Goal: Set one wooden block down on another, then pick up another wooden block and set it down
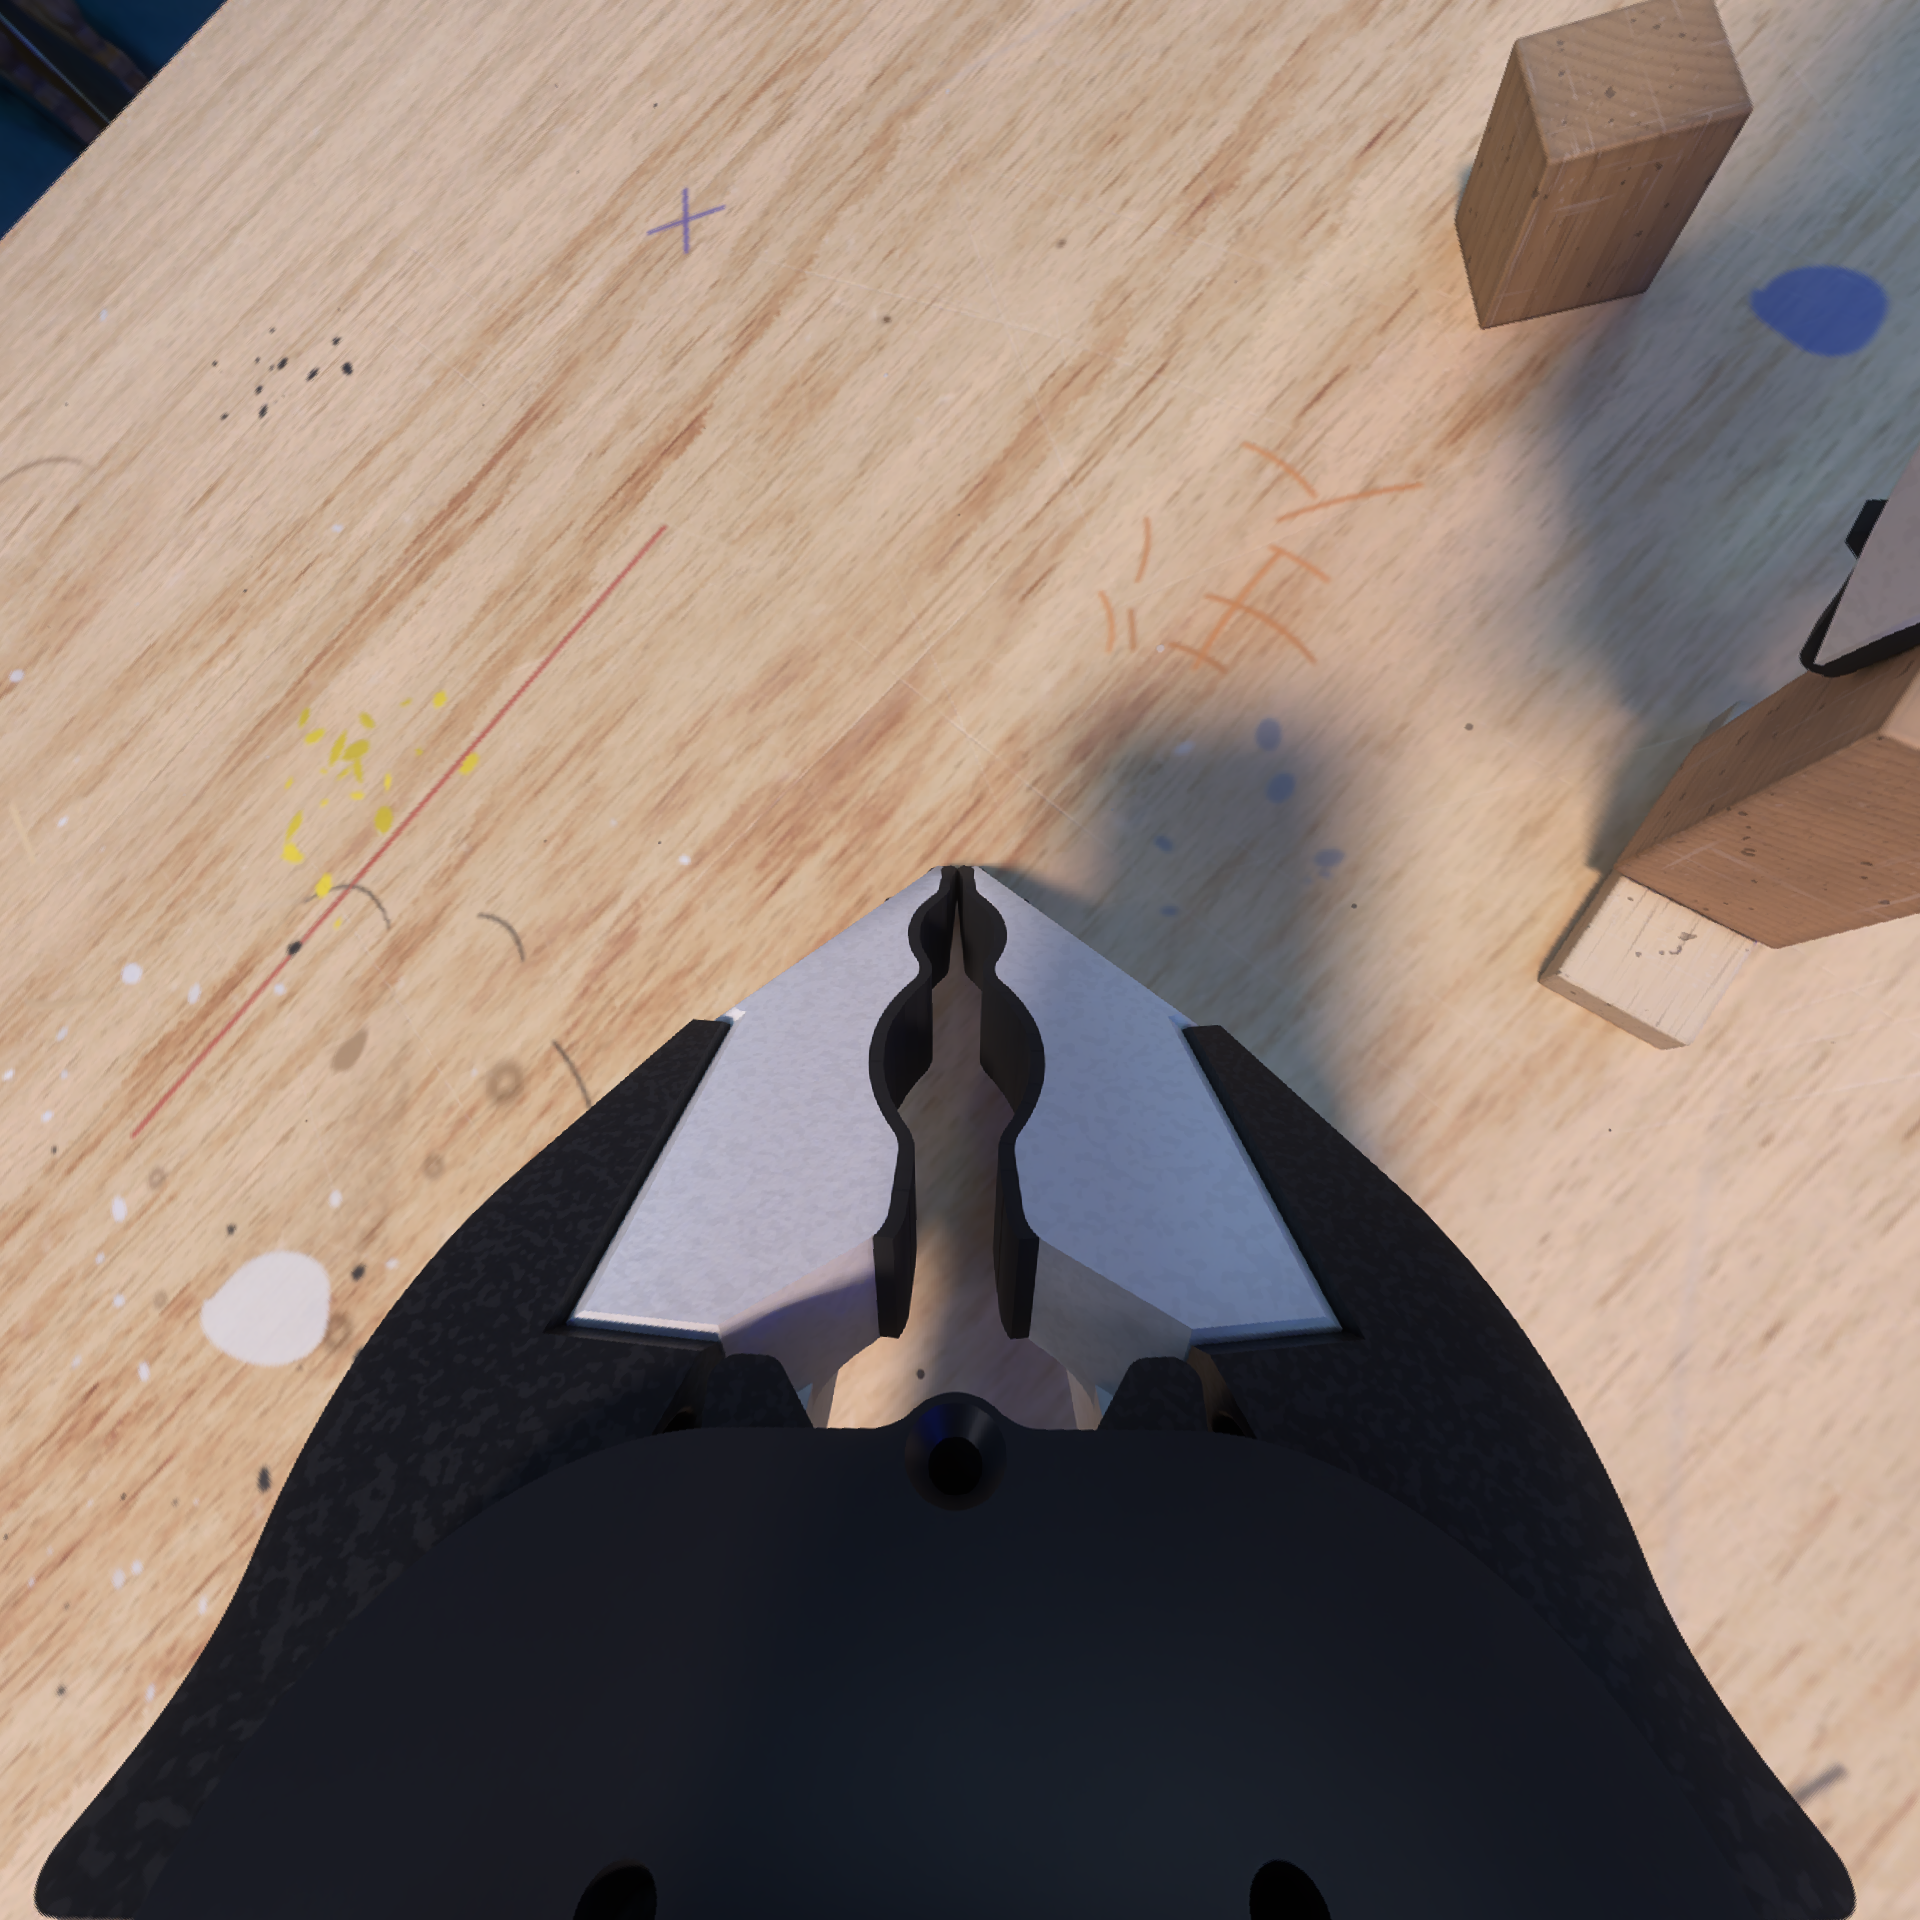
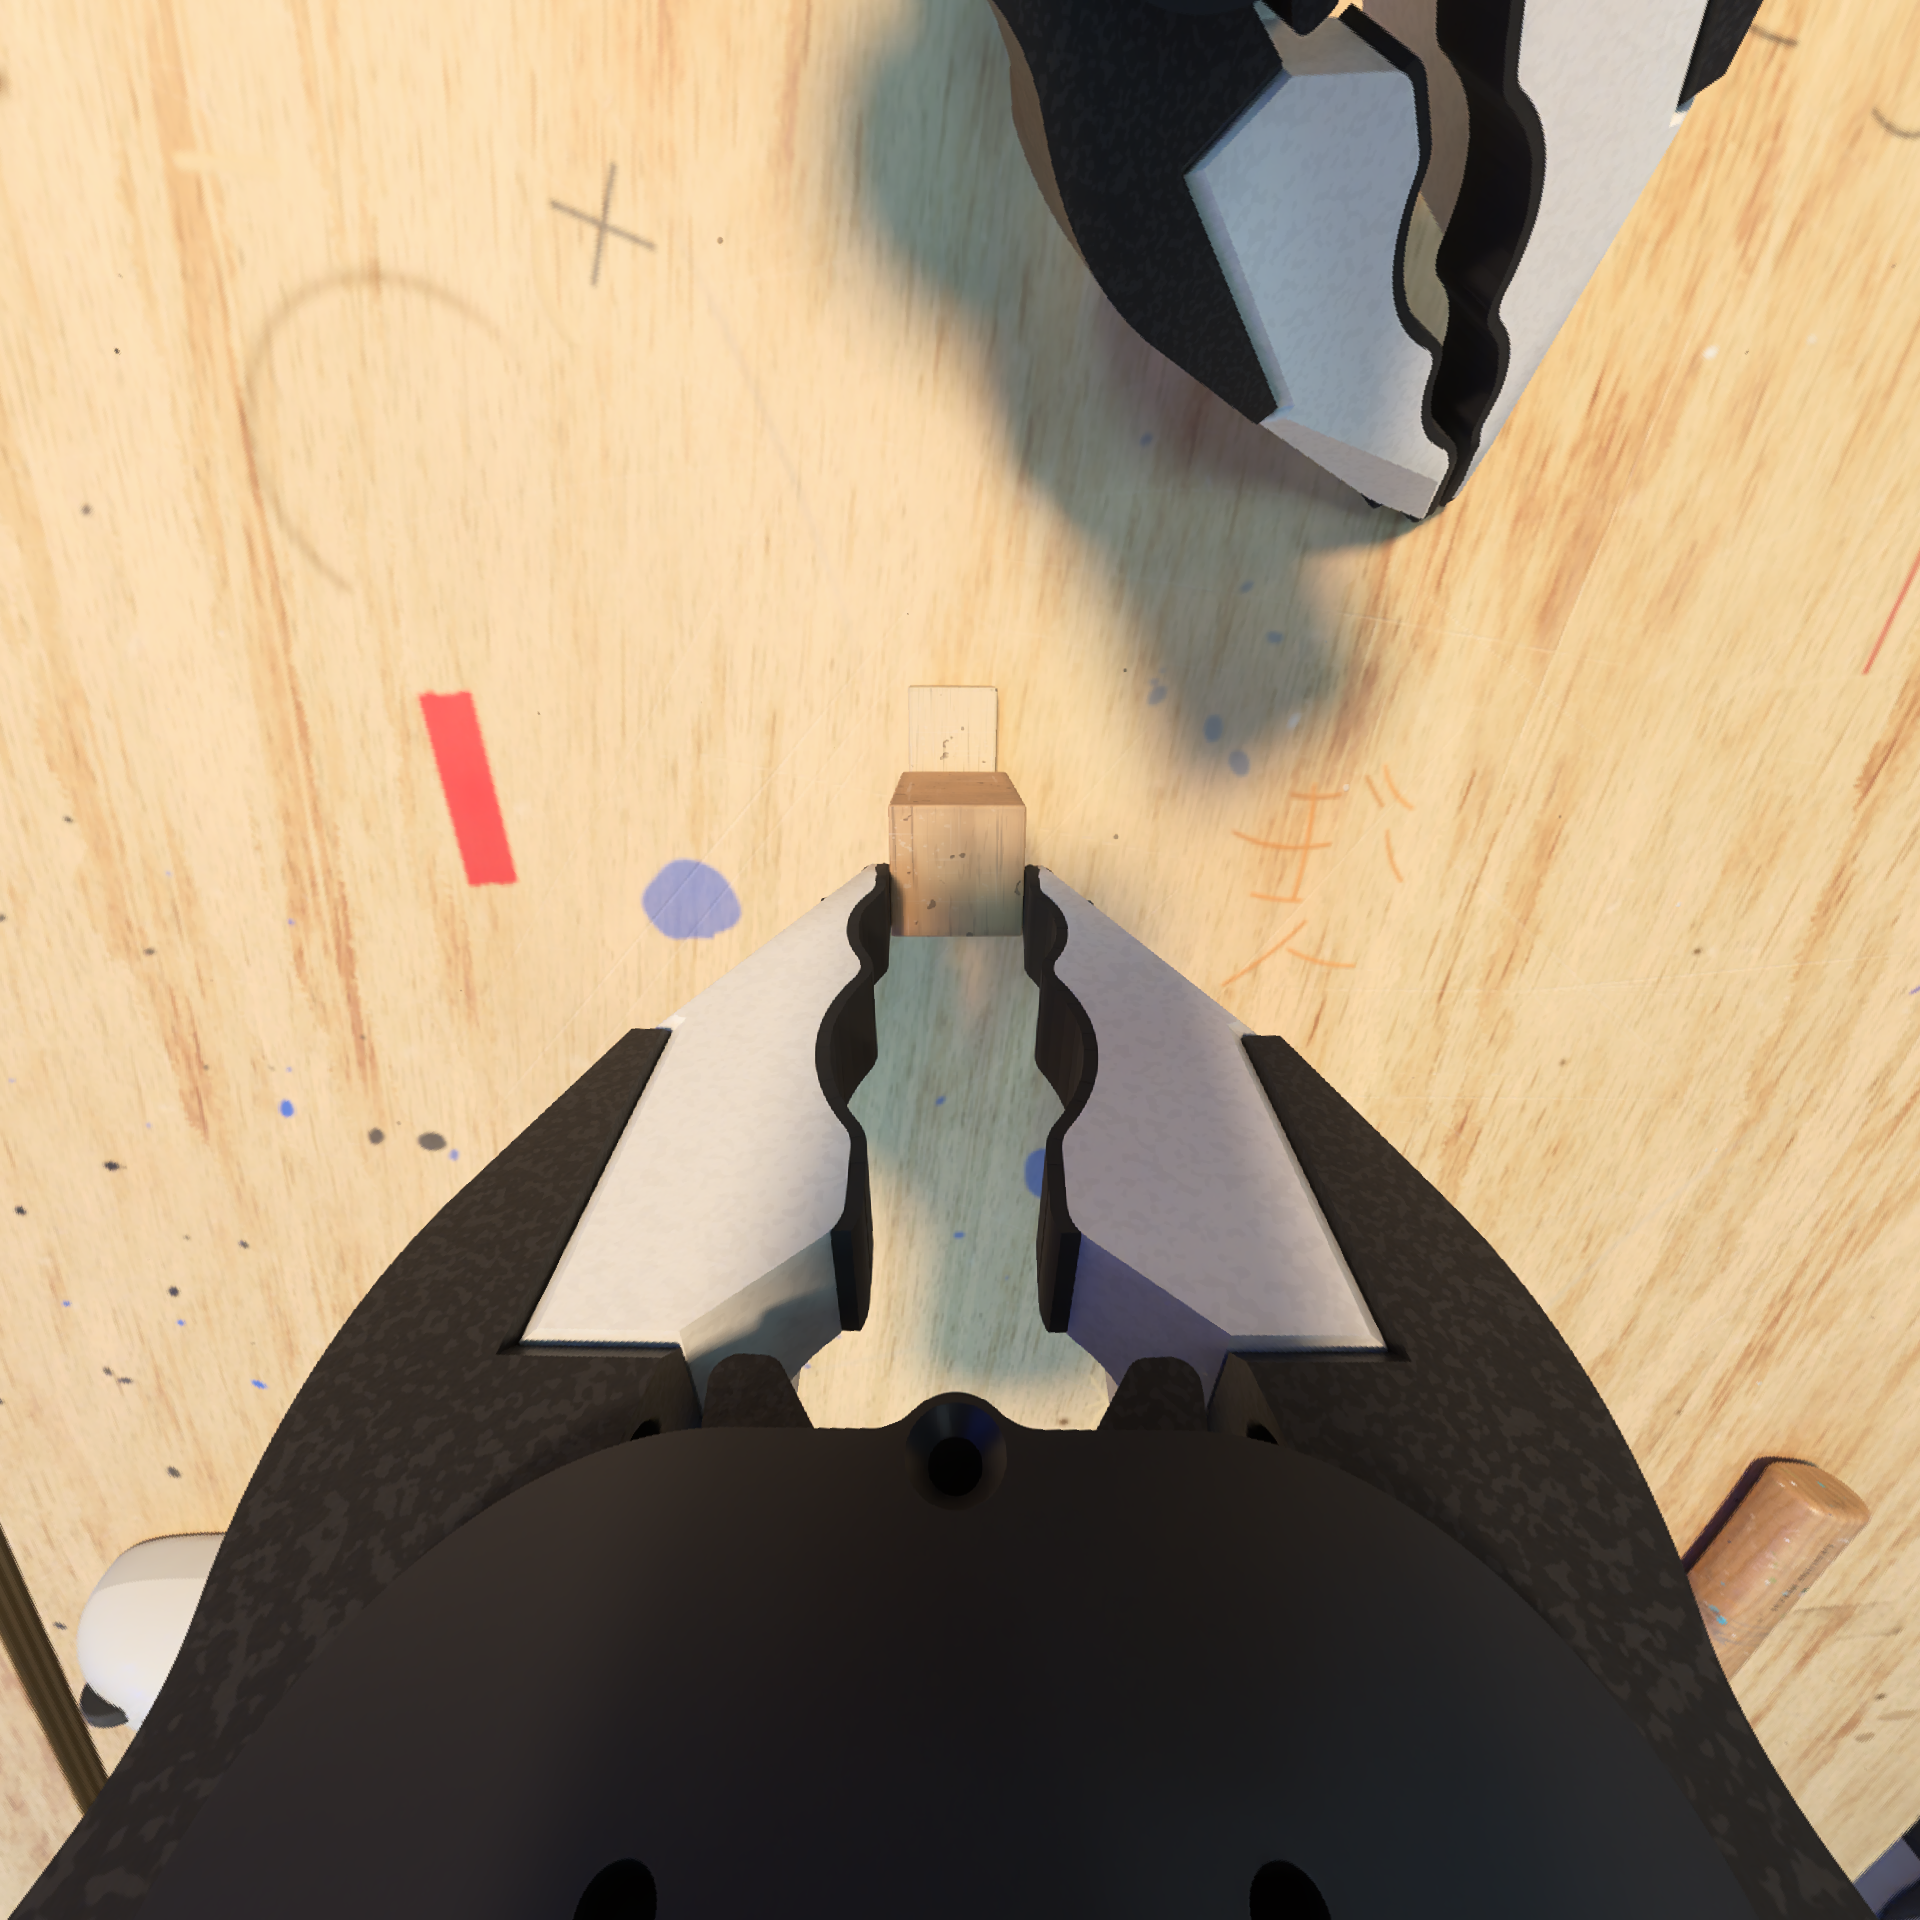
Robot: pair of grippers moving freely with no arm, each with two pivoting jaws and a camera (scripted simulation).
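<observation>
My right gripper (image 2: 956, 883) is shut on a brown wooden block (image 2: 956, 852), its fingertips on the block's two sides. The block lies on top of a pale wooden block (image 2: 953, 727). In the left wrist view the same brown block (image 1: 1787, 821) rests across the pale block (image 1: 1642, 956) at the right edge, with part of the right gripper (image 1: 1870, 603) above it. A third brown block (image 1: 1600, 166) stands upright at the top right. My left gripper (image 1: 956, 873) is shut and empty above bare table. It also shows in the right wrist view (image 2: 1423, 488).
The wooden table (image 1: 727, 520) bears paint spots and pencil marks. Its edge (image 1: 62, 156) runs across the top left corner. A red strip (image 2: 468, 788) lies left of the blocks. A white object (image 2: 135, 1621) and a wooden handle (image 2: 1766, 1548) lie behind my right gripper.
</observation>
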